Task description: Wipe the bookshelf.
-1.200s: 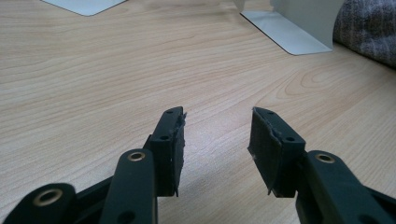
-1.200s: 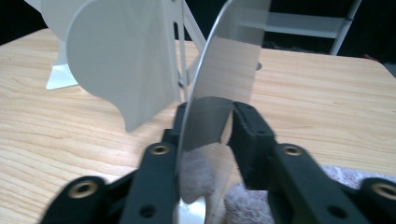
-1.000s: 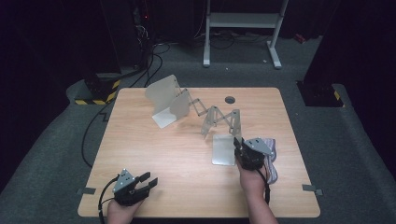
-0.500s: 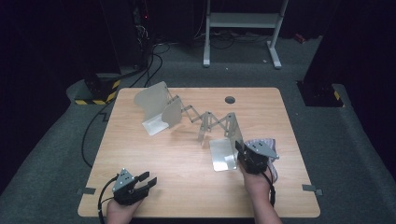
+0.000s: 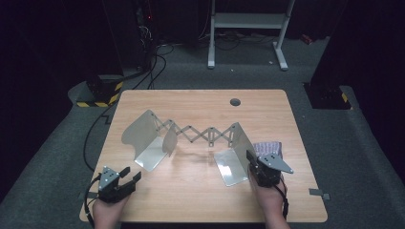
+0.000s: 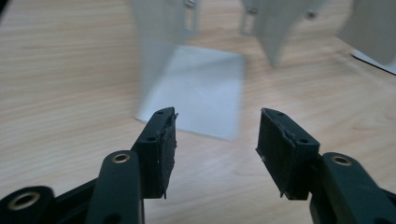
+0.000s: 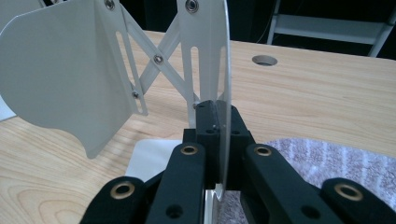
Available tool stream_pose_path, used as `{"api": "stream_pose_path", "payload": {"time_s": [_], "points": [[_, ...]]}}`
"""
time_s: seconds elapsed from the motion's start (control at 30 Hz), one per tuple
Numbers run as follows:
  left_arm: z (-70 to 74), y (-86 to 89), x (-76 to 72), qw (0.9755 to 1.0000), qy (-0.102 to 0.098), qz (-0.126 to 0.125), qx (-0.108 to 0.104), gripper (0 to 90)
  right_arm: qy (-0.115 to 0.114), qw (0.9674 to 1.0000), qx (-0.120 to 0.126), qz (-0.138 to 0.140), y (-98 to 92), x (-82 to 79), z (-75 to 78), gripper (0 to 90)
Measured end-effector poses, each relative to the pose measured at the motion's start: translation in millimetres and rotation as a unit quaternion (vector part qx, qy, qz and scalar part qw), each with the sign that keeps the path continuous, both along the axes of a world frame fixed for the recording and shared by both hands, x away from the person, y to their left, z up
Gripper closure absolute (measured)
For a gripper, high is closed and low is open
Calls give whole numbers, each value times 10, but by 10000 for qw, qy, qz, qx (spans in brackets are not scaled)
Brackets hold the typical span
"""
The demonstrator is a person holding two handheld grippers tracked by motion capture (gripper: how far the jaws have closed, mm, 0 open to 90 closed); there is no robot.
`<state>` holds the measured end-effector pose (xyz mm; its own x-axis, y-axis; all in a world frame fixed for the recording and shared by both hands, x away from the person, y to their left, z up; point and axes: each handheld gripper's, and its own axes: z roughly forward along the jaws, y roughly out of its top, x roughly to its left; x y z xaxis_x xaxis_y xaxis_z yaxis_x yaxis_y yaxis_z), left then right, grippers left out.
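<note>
I saw the expandable metal bookend rack (image 5: 191, 140) standing across the middle of the wooden table (image 5: 200, 195), its scissor lattice (image 5: 200, 134) stretched out between two upright end plates. My right gripper (image 5: 252, 160) was clenched on the edge of the right end plate (image 7: 219, 70), the jaws pinching the thin sheet between them. Just beside that gripper lay a folded purple-grey cloth (image 5: 268, 148). My left gripper (image 5: 130, 175) sat near the table's front left corner, jaws parted around nothing, aimed at the left end plate's base (image 6: 196, 88) but apart from it. The tabletop had a round cable hole (image 5: 235, 101) near its far edge. Beyond were grey carpet (image 5: 363, 157), a white metal stand (image 5: 248, 21) and a yellow-black striped block (image 5: 98, 93).
</note>
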<state>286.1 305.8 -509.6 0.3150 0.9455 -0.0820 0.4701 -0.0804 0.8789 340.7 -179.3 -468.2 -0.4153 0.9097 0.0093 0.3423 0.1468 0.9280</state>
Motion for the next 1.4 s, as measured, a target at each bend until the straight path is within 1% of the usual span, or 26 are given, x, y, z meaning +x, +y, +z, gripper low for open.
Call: {"api": "stream_pose_path", "payload": {"time_s": [0.03, 0.07, 0.13, 0.17, 0.2, 0.23, 0.3, 0.37, 0.4, 0.43, 0.47, 0.5, 0.57, 0.6, 0.63, 0.7, 0.8, 0.83, 0.87, 0.93, 1.03, 1.13, 1.17, 1.23, 1.33, 1.4], "points": [[31, 45, 21, 10000, -37, 89, -5, 444, 5, 10000, 6, 6, -4, -8, 0, 888], [75, 101, 56, 9998, -79, 134, -81, 442, 7, 10000, 1, 10, -8, -17, 0, 887], [160, 136, 133, 9998, -151, 106, -105, 434, 3, 10000, 23, 27, -15, -35, -2, 876], [194, 131, 171, 9998, -185, 76, -52, 434, 7, 10000, 60, 61, -21, -44, -5, 864], [241, 114, 226, 9997, -224, 65, 51, 433, 33, 9999, 80, 72, -23, -49, -6, 840], [286, 97, 286, 9997, -233, 73, 92, 432, 89, 9999, 94, 76, -24, -51, -11, 791], [374, 70, 410, 9996, -269, 97, 10, 432, 90, 9999, 113, 23, -31, -70, -22, 740], [450, 45, 528, 9994, -319, 125, -1, 441, 86, 9999, 94, 3, -42, -91, -33, 708], [480, 35, 582, 9994, -311, 138, 6, 451, 88, 9999, 90, 7, -47, -101, -36, 705], [504, 28, 624, 9994, -306, 142, 2, 465, 90, 9999, 82, 22, -52, -115, -36, 705], [525, 18, 648, 9995, -306, 126, 18, 512, 78, 9999, 61, 19, -55, -130, -33, 706], [542, 4, 653, 9994, -325, 114, 55, 569, 66, 10000, 36, 24, -56, -146, -28, 718], [555, -29, 622, 9994, -342, 48, 37, 665, 38, 10000, 15, 26, -51, -178, -16, 750], [551, -59, 581, 9994, -336, 18, 67, 678, 28, 10000, 5, -15, -42, -187, -11, 766], [546, -76, 546, 9993, -356, -16, 80, 722, 15, 10000, -1, -44, -31, -199, -6, 801], [524, -135, 441, 9992, -371, -69, 123, 767, -3, 10000, 1, -42, -3, -218, -2, 835], [471, -237, 283, 9987, -455, -142, 178, 828, -66, 10000, -54, -41, 54, -249, 10, 845], [462, -267, 246, 9984, -507, -115, 218, 823, -57, 10000, -66, -33, 81, -259, 14, 839], [460, -290, 224, 9983, -525, -92, 253, 822, -83, 9999, -91, -36, 112, -266, 12, 833], [465, -310, 229, 9983, -522, -78, 259, 822, -104, 9998, -123, -69, 178, -270, 4, 822], [470, -362, 281, 9982, -517, -81, 292, 808, -139, 9996, -191, -181, 292, -199, 1, 807], [484, -451, 372, 9981, -493, -19, 374, 785, -159, 9991, -287, -281, 383, -50, 3, 800], [484, -475, 410, 9981, -491, 13, 383, 778, -129, 9990, -291, -312, 400, 10, 9, 802], [479, -505, 493, 9981, -499, 88, 353, 776, -69, 9985, -375, -388, 428, 148, 25, 807], [468, -529, 613, 9982, -523, 124, 280, 777, 10, 9978, -477, -458, 441, 292, 48, 809], [467, -531, 658, 9981, -527, 144, 276, 778, 36, 9974, -521, -488, 451, 361, 53, 809]]}}
